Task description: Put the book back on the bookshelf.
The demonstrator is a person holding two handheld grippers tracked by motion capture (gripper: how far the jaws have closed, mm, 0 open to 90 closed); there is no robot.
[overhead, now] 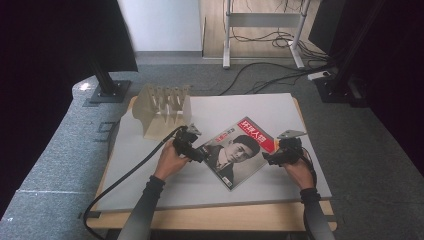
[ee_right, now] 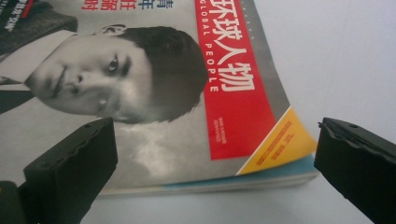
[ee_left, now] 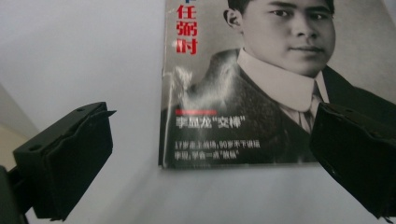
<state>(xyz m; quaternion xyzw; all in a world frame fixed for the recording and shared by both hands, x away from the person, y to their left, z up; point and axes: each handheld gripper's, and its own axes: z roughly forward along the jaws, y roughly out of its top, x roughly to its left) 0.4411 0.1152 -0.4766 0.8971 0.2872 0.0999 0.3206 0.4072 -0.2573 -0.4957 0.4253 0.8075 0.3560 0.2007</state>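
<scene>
A magazine with a black-and-white portrait cover and a red title band lies turned at an angle in the middle of the white table top. My left gripper is at its left edge, jaws open, with the magazine's spine-side corner between them. My right gripper sits at the right edge, also open, facing the magazine's red and yellow corner. Nothing is held by either gripper.
A pale wooden slotted rack stands at the back left of the table. Black stand bases and cables lie on the grey carpet beyond. The table's wooden front edge runs below my forearms.
</scene>
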